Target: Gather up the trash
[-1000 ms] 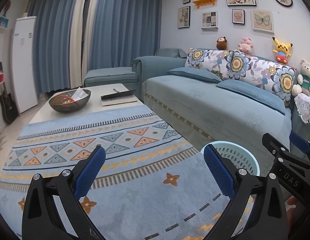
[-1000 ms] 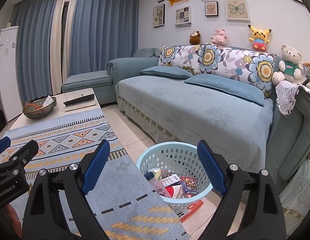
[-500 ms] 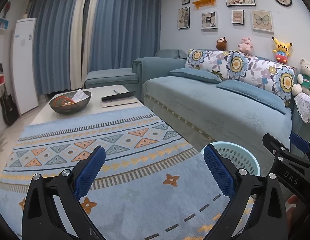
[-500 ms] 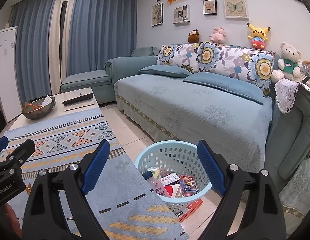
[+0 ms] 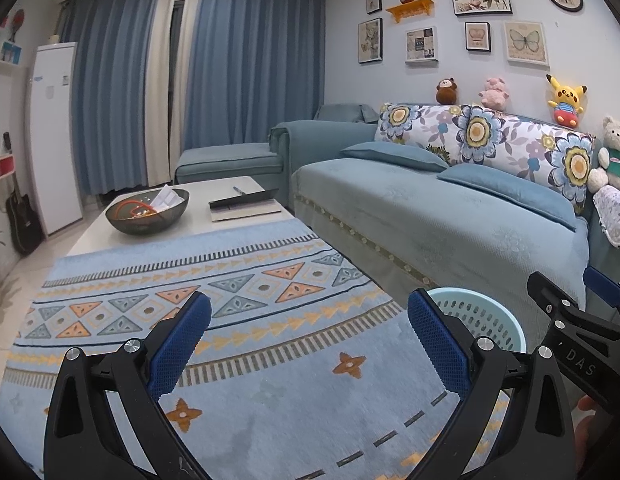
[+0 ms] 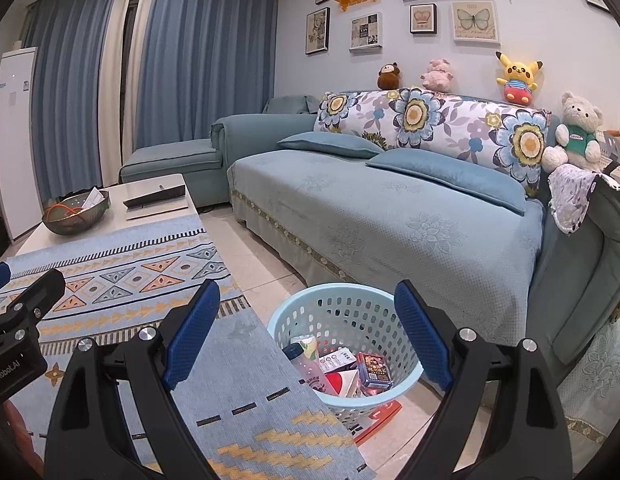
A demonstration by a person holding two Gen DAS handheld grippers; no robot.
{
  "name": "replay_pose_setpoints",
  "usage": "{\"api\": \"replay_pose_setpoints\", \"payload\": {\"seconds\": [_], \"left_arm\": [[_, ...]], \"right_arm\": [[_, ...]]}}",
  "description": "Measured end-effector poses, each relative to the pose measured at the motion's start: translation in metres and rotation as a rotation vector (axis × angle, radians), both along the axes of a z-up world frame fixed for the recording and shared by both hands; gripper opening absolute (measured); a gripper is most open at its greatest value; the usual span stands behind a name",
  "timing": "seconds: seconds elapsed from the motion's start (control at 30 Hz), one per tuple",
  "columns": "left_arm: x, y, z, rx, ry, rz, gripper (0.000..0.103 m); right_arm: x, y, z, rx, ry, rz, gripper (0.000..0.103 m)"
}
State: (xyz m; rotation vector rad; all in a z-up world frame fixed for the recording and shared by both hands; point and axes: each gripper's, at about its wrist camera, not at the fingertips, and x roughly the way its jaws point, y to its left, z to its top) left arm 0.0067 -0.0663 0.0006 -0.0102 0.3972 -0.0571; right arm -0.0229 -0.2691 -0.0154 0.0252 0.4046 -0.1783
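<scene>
A light blue perforated basket (image 6: 330,308) stands on the floor between the rug and the sofa. It holds trash: a plastic bottle (image 6: 306,364), a small printed box (image 6: 372,368) and paper wrappers. Its rim also shows in the left wrist view (image 5: 470,300). My right gripper (image 6: 306,336) is open and empty, held above the basket's near side. My left gripper (image 5: 310,340) is open and empty over the patterned rug (image 5: 230,300), left of the basket. The right gripper shows at the right edge of the left wrist view.
A blue sofa (image 6: 390,216) with floral cushions runs along the right. A white coffee table (image 5: 198,216) at the rug's far end bears a dark bowl (image 5: 148,212) with papers, and a notebook (image 5: 244,204). A red flat item (image 6: 378,416) lies under the basket.
Both views have shifted slightly, as if the grippers rose or tilted a little. Both stay open and empty. The basket and its contents have not moved.
</scene>
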Motion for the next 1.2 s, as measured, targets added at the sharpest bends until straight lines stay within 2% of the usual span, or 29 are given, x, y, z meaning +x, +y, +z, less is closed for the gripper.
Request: {"api": "replay_pose_setpoints", "payload": {"seconds": [0.93, 1.2], "left_arm": [[-0.0042, -0.0015, 0.0036, 0.026, -0.027, 0.001, 0.095], [0.0011, 0.0032, 0.0013, -0.003, 0.008, -0.009, 0.095]], "right_arm": [[0.0013, -0.0001, 0.0011, -0.003, -0.004, 0.006, 0.084], [0.0014, 0.0008, 0.0012, -0.004, -0.003, 0.008, 0.084]]}}
